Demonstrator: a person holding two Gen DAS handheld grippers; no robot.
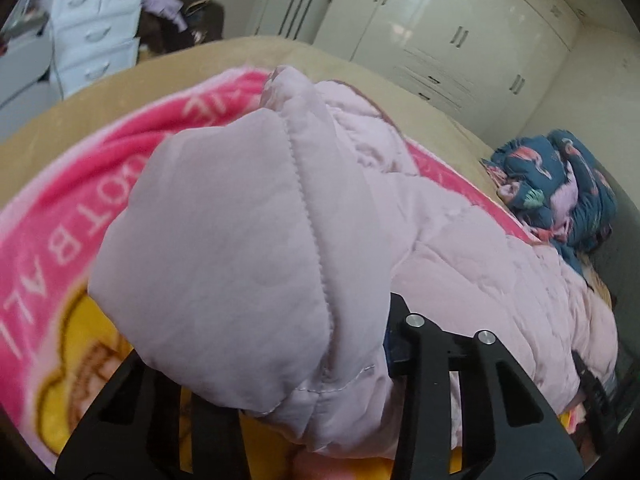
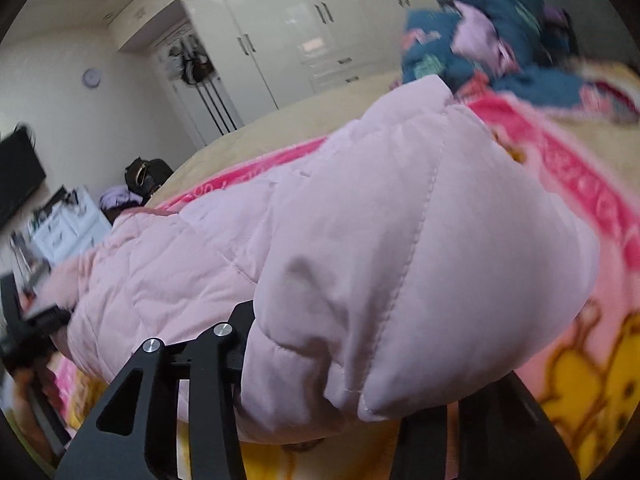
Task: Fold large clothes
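Both grippers are bunched into a pale pink quilted jacket point(image 1: 248, 240) lifted just above the bed. The left gripper point(image 1: 304, 364) has its jaws drawn in on a padded fold; the right gripper point(image 2: 344, 376) pinches another puffy section point(image 2: 400, 240). The left view shows a white drawer unit point(image 1: 88, 36); the right alone shows a round wall clock point(image 2: 92, 78). Below lies a pink cartoon blanket point(image 1: 52, 240) on the beige bed point(image 1: 360, 76), a crumpled blue flamingo-print garment point(image 1: 560, 184) nearby, and glossy white wardrobes point(image 1: 460, 28) behind.
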